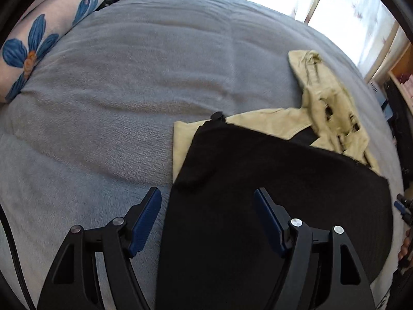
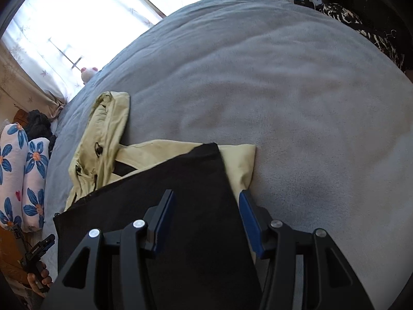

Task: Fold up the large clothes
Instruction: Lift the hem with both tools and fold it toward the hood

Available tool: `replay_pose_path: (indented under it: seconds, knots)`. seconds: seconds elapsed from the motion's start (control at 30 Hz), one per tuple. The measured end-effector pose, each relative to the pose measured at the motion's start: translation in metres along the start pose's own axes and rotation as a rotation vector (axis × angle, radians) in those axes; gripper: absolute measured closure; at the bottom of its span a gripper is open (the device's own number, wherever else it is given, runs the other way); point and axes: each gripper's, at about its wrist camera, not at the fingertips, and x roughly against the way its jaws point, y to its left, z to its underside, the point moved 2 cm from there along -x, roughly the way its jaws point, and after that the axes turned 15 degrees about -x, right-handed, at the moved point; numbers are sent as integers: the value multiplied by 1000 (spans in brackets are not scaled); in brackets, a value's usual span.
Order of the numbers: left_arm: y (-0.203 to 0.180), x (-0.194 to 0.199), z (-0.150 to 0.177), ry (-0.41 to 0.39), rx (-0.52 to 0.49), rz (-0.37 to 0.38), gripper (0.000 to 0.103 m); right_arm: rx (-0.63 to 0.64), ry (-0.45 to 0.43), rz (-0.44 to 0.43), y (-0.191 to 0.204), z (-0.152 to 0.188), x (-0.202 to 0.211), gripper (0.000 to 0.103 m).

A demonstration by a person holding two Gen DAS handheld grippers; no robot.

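Observation:
A pale yellow hooded jacket (image 1: pixel 325 103) lies on the grey bed cover, with a black panel (image 1: pixel 271 193) folded flat over its lower part. My left gripper (image 1: pixel 207 196) is open above the black panel's left edge, holding nothing. In the right wrist view the same jacket (image 2: pixel 103 134) lies with its hood toward the window and the black panel (image 2: pixel 185 193) over it. My right gripper (image 2: pixel 205 199) is open above the panel's right edge, holding nothing. A yellow corner (image 2: pixel 240 165) sticks out past the panel.
The grey bed cover (image 1: pixel 129 90) spreads wide to the left and far side. Flowered pillows (image 1: pixel 33 49) lie at the bed's head, also in the right wrist view (image 2: pixel 23 178). A plush toy (image 2: pixel 87 73) sits by the bright window. The other gripper's handle (image 2: pixel 38 255) shows at lower left.

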Motion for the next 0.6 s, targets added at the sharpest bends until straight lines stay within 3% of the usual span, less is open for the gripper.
replay_pose_path:
  seconds: [0.3,0.47,0.53,0.57,0.6]
  knots:
    - [7,-36,-13,26,-8,-6,31,-18,66,27,0,-6,-39,52]
    - [-1,-42,-22,11,-48,-23,33,-38,54,-26,3,-11,-46,52]
    - [-9,-41,-24,10,-82,-32,49,1,25,-5,10,-9,-46,57]
    - [-12,-39,-24,5,-100,-62,55,37,9,12,15,-6,-45,73]
    - [-15,-37,-24,-7,-118,-92,71,68,-6,32,19,-3,-44,82]
